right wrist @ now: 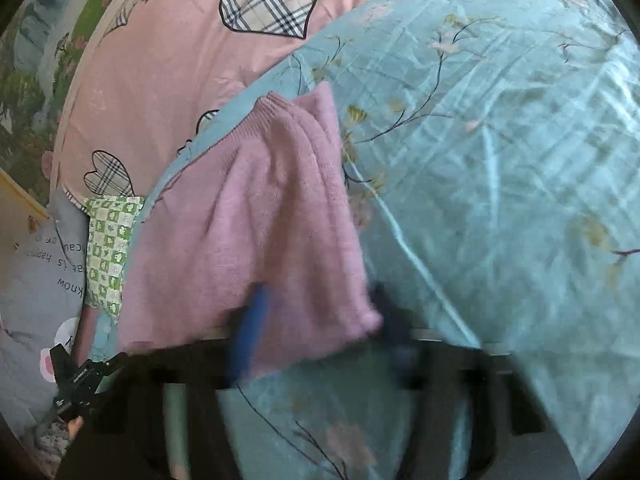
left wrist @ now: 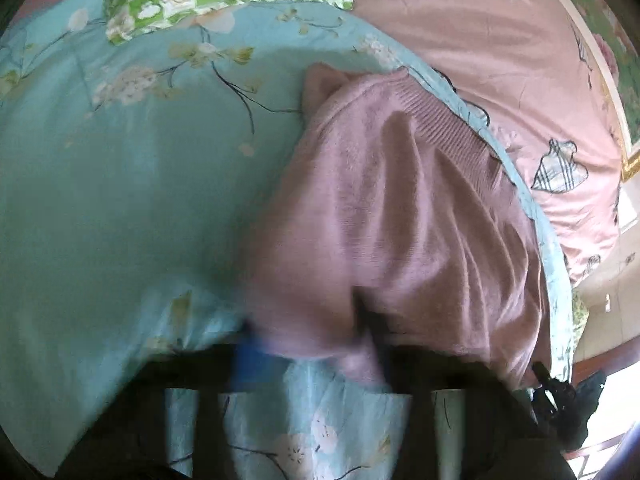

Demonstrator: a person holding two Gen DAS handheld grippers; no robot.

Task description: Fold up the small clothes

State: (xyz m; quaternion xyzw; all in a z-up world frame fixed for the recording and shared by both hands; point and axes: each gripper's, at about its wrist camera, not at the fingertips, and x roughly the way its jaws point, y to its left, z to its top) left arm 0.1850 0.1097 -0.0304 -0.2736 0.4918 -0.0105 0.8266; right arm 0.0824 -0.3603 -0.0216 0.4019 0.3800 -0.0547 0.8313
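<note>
Both pairs of fingers are pinching the near hem of the pink knit garment (left wrist: 384, 216): the left gripper (left wrist: 308, 356) has cloth bunched between its blue and dark fingers, and the right gripper (right wrist: 316, 332) nips the opposite near corner, both blurred with motion. The garment lies stretched away across the teal floral quilt (left wrist: 120, 200) on the bed, ribbed band at the far end, near the pink heart-print cover (right wrist: 160, 60). To fold well, I'd carry both corners forward level and together, keeping the hem taut so the edges meet squarely.
</note>
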